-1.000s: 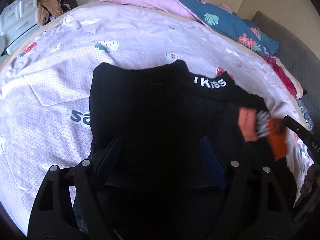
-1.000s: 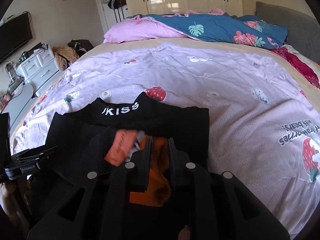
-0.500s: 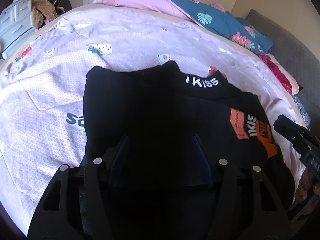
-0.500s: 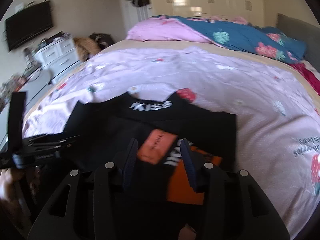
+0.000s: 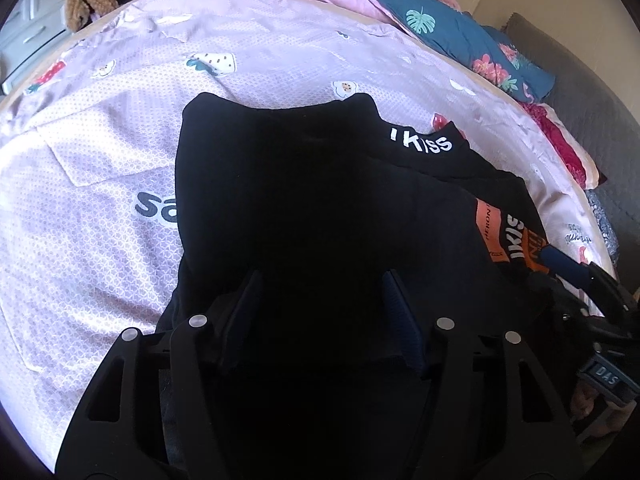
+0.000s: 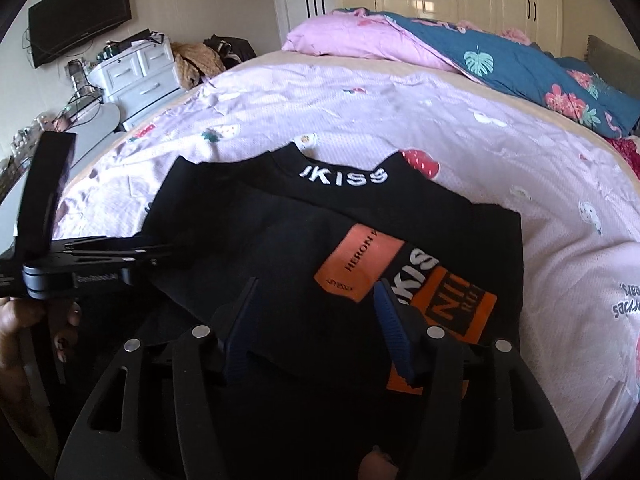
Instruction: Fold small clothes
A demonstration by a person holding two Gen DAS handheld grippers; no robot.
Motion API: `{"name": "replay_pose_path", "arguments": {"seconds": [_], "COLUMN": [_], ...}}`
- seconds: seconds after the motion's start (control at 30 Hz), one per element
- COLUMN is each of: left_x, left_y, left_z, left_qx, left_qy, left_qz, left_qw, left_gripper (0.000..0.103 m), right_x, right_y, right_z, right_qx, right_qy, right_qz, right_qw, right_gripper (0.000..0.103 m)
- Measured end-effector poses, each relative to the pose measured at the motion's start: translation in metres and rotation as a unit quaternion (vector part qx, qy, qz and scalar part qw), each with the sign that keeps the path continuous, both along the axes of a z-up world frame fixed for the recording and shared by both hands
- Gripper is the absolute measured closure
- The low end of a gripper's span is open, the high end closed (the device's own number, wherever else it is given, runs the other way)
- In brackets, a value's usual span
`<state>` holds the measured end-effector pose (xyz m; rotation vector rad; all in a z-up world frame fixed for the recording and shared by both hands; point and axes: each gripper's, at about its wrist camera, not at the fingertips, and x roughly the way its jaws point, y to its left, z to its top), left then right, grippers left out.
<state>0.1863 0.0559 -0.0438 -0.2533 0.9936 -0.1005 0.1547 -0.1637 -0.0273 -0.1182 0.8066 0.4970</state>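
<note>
A small black top printed "KISS" at the collar lies flat on the lilac bed cover. Its sleeve with orange patches is folded across the body of the top. My left gripper hovers low over the near left part of the top, jaws apart, dark cloth beneath them. My right gripper is over the folded sleeve, its jaws opening and the pads clear of the cloth. From the left wrist view the right gripper shows at the far right edge.
Pink pillows and a blue floral quilt lie at the head of the bed. White drawers and a wall television stand beyond the bed's left side. A person's hand holds the left gripper's handle.
The right gripper was shut on the orange-patched sleeve; it has let go, and the sleeve now lies flat across the top. The left gripper's jaws have narrowed somewhat.
</note>
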Motion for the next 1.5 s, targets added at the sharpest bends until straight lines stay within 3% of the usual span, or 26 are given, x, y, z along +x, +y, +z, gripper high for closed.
{"name": "replay_pose_path", "arguments": {"seconds": [0.13,0.33,0.37,0.47,0.83,1.03,1.4,1.5], "left_x": [-0.001,-0.001,-0.001,-0.001,0.0,-0.001,-0.013,-0.018], "left_y": [-0.002,-0.002,-0.003,-0.004,-0.006,-0.005,0.001,0.004], "left_z": [0.0,0.001,0.0,0.0,0.0,0.002,0.019,0.023], "left_qx": [0.006,0.009,0.011,0.014,0.016,0.013,-0.006,-0.009], "left_qy": [0.0,0.0,0.0,-0.001,-0.002,-0.003,-0.034,-0.043], "left_qz": [-0.002,-0.003,-0.004,-0.004,-0.004,-0.002,0.005,0.012], "left_qw": [1.0,1.0,0.9999,0.9999,0.9999,0.9999,0.9994,0.999], "left_gripper": [0.048,0.048,0.048,0.048,0.048,0.048,0.022,0.011], "right_x": [0.001,0.014,0.016,0.022,0.018,0.014,0.009,0.007], "right_y": [0.001,-0.003,-0.005,-0.013,-0.013,-0.011,-0.019,-0.02], "right_z": [-0.006,-0.027,-0.032,-0.039,-0.031,-0.024,-0.001,0.004], "right_qx": [-0.007,-0.062,-0.071,-0.057,-0.049,-0.046,-0.007,0.002], "right_qy": [0.006,0.029,0.034,0.052,0.04,0.029,-0.009,-0.015], "right_qz": [0.001,-0.038,-0.045,-0.052,-0.048,-0.045,-0.056,-0.055], "right_qw": [1.0,0.997,0.996,0.996,0.997,0.998,0.998,0.998], "right_gripper": [0.042,0.035,0.03,0.029,0.027,0.018,0.005,0.004]}}
